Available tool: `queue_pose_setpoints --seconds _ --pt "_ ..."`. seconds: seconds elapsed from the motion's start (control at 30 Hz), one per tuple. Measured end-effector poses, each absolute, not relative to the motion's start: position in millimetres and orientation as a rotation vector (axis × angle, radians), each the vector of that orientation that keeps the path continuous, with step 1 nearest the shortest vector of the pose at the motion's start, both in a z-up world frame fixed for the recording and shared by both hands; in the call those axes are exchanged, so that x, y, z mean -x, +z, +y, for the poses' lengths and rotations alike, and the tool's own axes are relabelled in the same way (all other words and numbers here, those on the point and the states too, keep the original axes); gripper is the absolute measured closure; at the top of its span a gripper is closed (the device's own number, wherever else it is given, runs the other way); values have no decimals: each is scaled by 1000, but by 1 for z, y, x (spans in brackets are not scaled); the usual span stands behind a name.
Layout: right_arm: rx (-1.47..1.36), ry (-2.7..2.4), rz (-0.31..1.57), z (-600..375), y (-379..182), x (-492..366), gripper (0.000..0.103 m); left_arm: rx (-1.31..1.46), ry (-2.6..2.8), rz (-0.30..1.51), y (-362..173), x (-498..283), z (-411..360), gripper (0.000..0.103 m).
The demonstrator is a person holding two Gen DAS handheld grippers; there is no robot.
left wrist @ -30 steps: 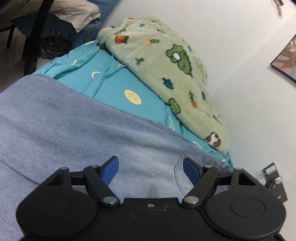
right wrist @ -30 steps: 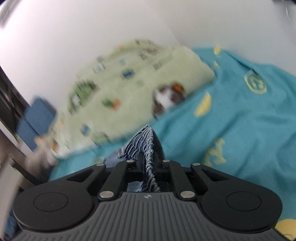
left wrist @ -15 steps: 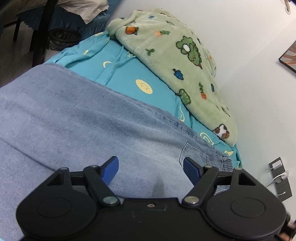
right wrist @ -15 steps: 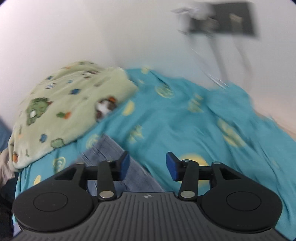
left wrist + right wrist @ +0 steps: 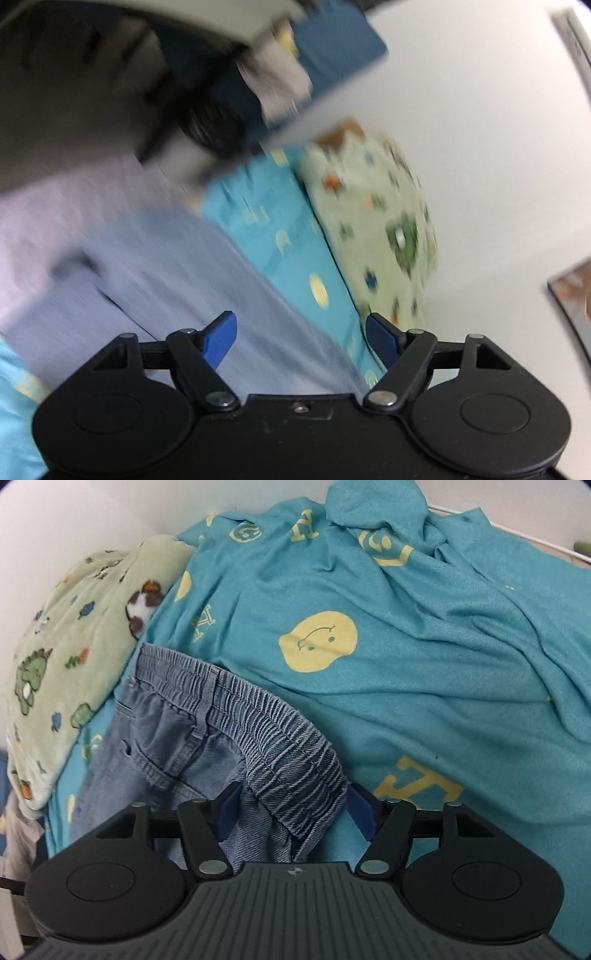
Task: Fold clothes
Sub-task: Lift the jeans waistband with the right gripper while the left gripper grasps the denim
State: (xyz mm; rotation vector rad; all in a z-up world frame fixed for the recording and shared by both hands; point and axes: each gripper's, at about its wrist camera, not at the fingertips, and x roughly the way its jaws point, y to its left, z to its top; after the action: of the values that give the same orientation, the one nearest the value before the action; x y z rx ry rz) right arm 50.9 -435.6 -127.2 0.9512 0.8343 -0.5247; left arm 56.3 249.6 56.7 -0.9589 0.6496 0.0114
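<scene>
Jeans (image 5: pixel 177 738) lay on teal bedsheet (image 5: pixel 424 672), elastic waistband (image 5: pixel 280 716) bunched between spread fingers of right gripper (image 5: pixel 291 812) | left gripper (image 5: pixel 301 338) gaped wide, empty, above denim leg (image 5: pixel 177 280) | green fleece blanket (image 5: pixel 70 646) just beside jeans; left view blurred

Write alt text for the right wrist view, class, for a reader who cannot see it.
An open right gripper straddles the gathered elastic waistband of light blue jeans, blue fingers on either side, not clamped. The jeans lie on a rumpled teal sheet printed with yellow faces and letters. A pale green fleece blanket with cartoon animals lies at the left.
</scene>
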Motion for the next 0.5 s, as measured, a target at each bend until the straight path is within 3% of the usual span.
queue_pose_setpoints --seconds 0.07,0.17,0.3,0.5 --pt "-932 -534 839 -436 -128 -52 72 960 65 638 59 -34 280 26" --pt "-910 -536 809 -436 -124 -53 84 993 142 694 34 -4 315 26" --pt "-788 -514 679 -425 -98 -50 88 1129 151 794 -26 6 330 28" --pt "-872 -553 723 -432 -112 -48 87 1329 161 942 -114 22 350 33"
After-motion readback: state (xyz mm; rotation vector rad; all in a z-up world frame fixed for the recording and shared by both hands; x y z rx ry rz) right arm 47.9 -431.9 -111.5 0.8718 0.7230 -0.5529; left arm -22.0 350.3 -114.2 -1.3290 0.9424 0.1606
